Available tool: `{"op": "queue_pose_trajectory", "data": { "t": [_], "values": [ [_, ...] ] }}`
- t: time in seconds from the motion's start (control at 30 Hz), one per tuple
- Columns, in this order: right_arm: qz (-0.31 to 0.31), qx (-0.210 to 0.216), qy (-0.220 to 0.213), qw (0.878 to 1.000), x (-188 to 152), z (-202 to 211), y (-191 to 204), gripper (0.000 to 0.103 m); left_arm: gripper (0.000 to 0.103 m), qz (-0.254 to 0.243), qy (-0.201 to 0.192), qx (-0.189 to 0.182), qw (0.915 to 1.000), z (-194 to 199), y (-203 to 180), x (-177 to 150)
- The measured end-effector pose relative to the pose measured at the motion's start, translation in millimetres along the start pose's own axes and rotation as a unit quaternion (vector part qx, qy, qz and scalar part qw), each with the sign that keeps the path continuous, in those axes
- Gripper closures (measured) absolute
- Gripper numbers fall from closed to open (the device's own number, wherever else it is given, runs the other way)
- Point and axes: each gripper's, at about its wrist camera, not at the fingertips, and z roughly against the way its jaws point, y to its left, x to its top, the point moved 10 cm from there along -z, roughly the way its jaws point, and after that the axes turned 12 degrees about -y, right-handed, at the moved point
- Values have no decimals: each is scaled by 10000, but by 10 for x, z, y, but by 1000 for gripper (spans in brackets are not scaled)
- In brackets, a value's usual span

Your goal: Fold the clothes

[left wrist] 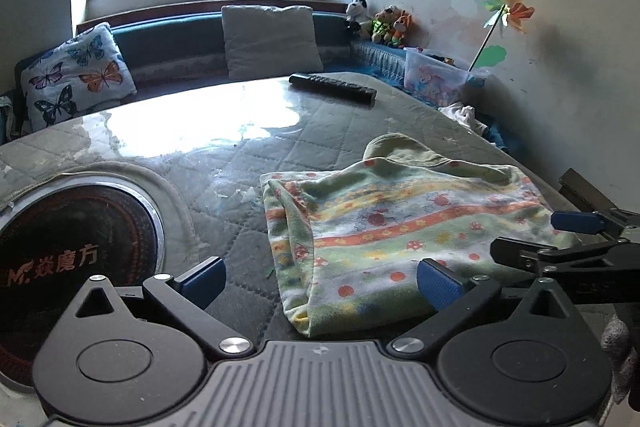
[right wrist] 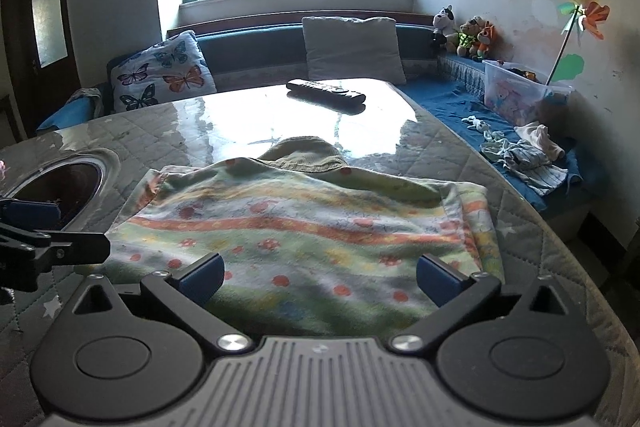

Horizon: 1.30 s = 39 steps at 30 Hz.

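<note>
Both tools (left wrist: pixel 320 281) (right wrist: pixel 320 279) gape, angled down over garment (right wrist: pixel 300 227).

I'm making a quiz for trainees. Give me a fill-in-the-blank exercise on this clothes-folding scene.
1. The folded green patterned fleece garment lies on the quilted ____.
2. The jaws of the left gripper and the right gripper are both ____.
3. The long black ____ lies at the table's far end.
4. The white cushion on the bench is printed with ____.

Missing words: table; open; remote control; butterflies
</note>
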Motion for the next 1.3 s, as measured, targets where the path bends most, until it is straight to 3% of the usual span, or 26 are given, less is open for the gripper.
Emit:
{"op": "queue_pose_trajectory", "data": {
  "t": [0.57,1.3],
  "values": [
    [-95,-242,-16,9997,-84,278,216,0,0,-252,179,-3,9995,321,-38,-215],
    [-241,-523,-7,9983,-352,673,575,0,0,-318,123,161,9993,717,181,-404]
  ]
}}
